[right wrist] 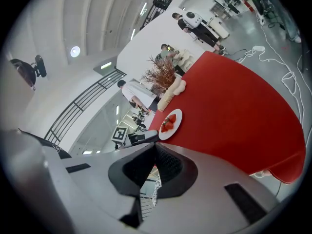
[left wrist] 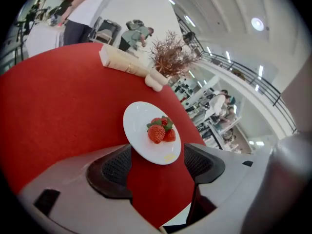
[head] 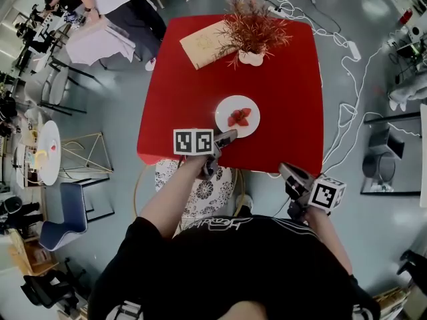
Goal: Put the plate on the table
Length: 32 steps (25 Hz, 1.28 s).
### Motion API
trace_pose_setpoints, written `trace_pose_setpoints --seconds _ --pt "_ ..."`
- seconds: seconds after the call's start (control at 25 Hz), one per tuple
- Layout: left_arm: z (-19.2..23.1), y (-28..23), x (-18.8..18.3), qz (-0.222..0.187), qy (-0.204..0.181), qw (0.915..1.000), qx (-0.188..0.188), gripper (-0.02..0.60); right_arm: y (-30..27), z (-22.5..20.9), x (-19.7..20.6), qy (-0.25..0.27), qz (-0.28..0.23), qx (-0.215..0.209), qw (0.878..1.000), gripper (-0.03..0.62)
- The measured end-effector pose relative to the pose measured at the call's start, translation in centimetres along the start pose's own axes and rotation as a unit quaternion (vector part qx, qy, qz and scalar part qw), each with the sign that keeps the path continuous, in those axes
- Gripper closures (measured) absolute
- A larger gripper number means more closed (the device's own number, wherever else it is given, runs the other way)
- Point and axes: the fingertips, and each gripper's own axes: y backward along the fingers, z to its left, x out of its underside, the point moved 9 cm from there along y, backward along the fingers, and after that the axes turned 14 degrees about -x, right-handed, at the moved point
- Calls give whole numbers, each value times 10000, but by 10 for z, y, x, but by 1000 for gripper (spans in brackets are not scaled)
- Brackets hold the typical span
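While the plate (head: 237, 116) lies flat on the red surface (head: 193, 92), close to its near edge and about midway along it, the left tongs (head: 224, 139) hang just short of the plate's near rim with their jaws spread wide. In the left gripper view the two dark pads (left wrist: 113, 169) stand well apart, one on each side of the rim's near part. Neither presses on it, and red cloth fills the gap below. Whether a tip touches the rim cannot be told from the head view. A few strawberries (head: 239, 117) with green tops sit in the plate's middle.

The right tongs (head: 293, 177) are held off the surface, beyond its near edge toward the near right corner, above the grey floor (head: 373, 232). In the right gripper view their jaws are pressed together with nothing between them, and the plate shows farther off on the red cloth.

Near the far edge, right of the middle, a plant (head: 253, 25) of reddish-brown sprigs stands in a white vase (head: 251, 59). A tan book (head: 202, 44) lies just beside it on the left, some sprigs reaching over it. A chair (head: 200, 191) with a patterned seat is tucked under the near edge, below the left arm. White cables (head: 347, 112) trail over the floor past the right edge. A person (head: 117, 2) in a white top stands off the far left corner.
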Motion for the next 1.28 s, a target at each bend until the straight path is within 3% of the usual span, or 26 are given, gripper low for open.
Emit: trace_pose_setpoints --seconds 0.12,0.24,0.32,0.48,0.64,0.72,0.88,1.08,1.28 --pt "-6 0 4 58 -616 9979 -187 252 2 -1 4 -60 -32 49 10000 586" --pt "-10 2 10 113 -1294 9907 -412 253 1 -3 11 -214 -42 186 9996 586" --pt "-10 4 13 134 -1534 9869 -483 252 -3 -1 12 -116 3 133 9998 586" --pt "-15 15 15 134 -1424 9894 -256 277 -12 5 12 -39 12 31 10000 586" --pt "-32 42 22 -122 -1529 9882 -9 380 -16 22 10 192 -47 -79 9998 586" --pt "-45 63 26 -396 -1576 9861 334 477 -17 33 9 264 -134 -179 9994 586" --pt "-72 116 38 -908 -1683 9770 945 563 -20 62 18 345 -313 -427 9980 586" --pt "-94 196 63 -1482 -1850 9600 1490 574 -17 116 36 1012 -295 -496 9932 586" --pt "-98 270 99 -1898 -1727 9524 1645 574 -6 174 67 1451 -448 -603 9866 586"
